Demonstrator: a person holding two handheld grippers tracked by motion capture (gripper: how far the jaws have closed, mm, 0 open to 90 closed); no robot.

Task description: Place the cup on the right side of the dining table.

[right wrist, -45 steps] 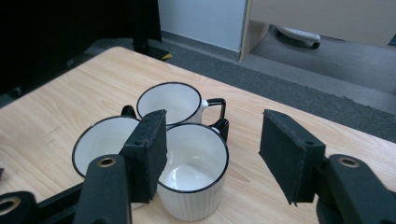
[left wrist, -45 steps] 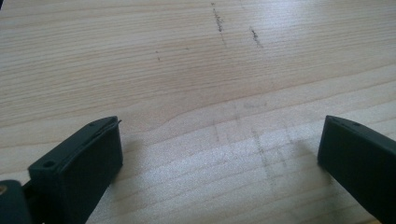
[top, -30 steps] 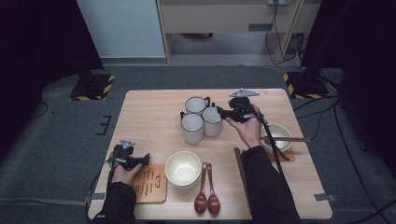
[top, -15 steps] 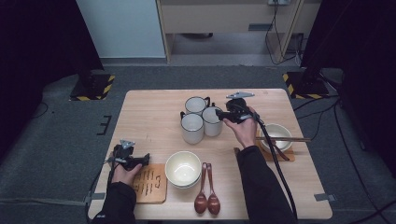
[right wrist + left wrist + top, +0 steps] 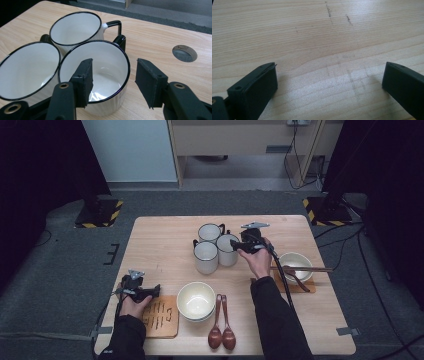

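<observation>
Three white mugs with black rims stand bunched at the back middle of the table: one behind (image 5: 210,232), one at the left (image 5: 206,256) and one at the right (image 5: 227,249). My right gripper (image 5: 236,245) is at the right mug. In the right gripper view the gripper (image 5: 113,67) straddles that mug's (image 5: 107,57) near rim, one jaw inside the cup and the other outside its wall. The jaws have just been closing, and neither pad presses on the rim. My left gripper (image 5: 156,291) rests low at the front left, open over bare wood (image 5: 312,37), with nothing between its jaws (image 5: 329,72).
A cream bowl (image 5: 196,300) and two brown wooden spoons (image 5: 221,330) lie at the front middle, beside a marked wooden coaster (image 5: 160,316). At the right a white bowl (image 5: 295,261) sits on a wooden board under chopsticks (image 5: 320,269). A round cable hole (image 5: 184,53) is behind the mugs.
My right gripper has sunk toward the right mug until its jaws straddle the rim. The left gripper and everything on the table have kept still.
</observation>
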